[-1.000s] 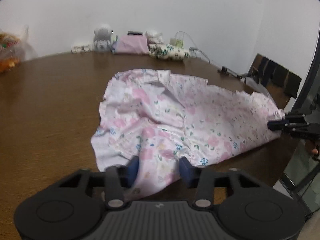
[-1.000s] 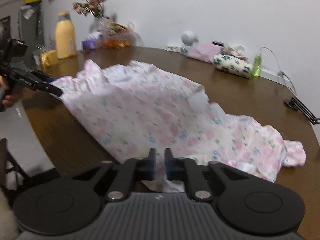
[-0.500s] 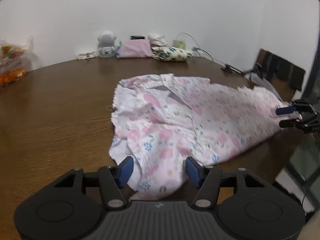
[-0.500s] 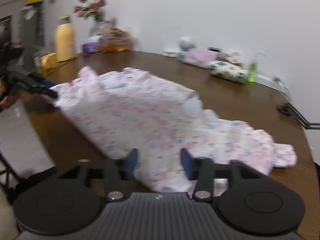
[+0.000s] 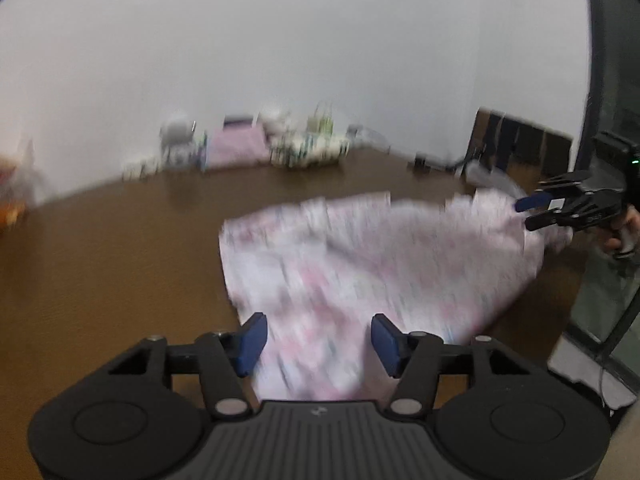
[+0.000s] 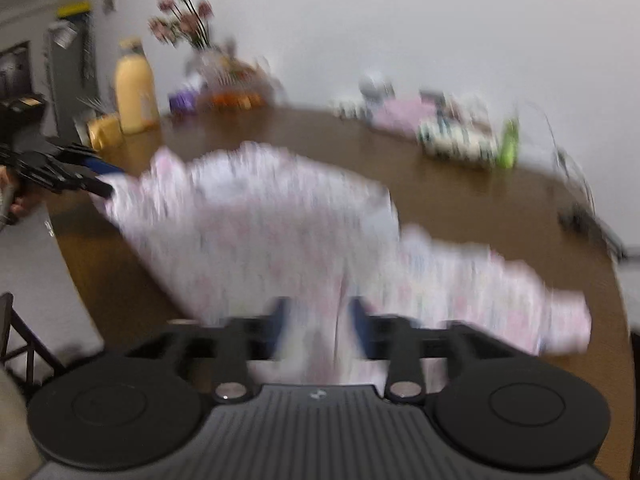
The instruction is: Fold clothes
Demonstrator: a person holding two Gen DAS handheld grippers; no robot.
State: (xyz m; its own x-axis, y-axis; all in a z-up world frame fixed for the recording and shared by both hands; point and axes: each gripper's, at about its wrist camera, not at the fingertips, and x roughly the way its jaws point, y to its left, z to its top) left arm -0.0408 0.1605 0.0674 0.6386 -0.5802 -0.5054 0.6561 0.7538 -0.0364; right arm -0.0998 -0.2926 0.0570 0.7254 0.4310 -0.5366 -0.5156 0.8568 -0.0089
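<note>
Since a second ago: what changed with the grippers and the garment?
Both let go. The left gripper and right gripper, shut on the floral garment before, have just been opening; cloth lies between the pads, unpinched, and both have lifted back. The garment still lies spread on the brown table; clutter along the wall unchanged.
</note>
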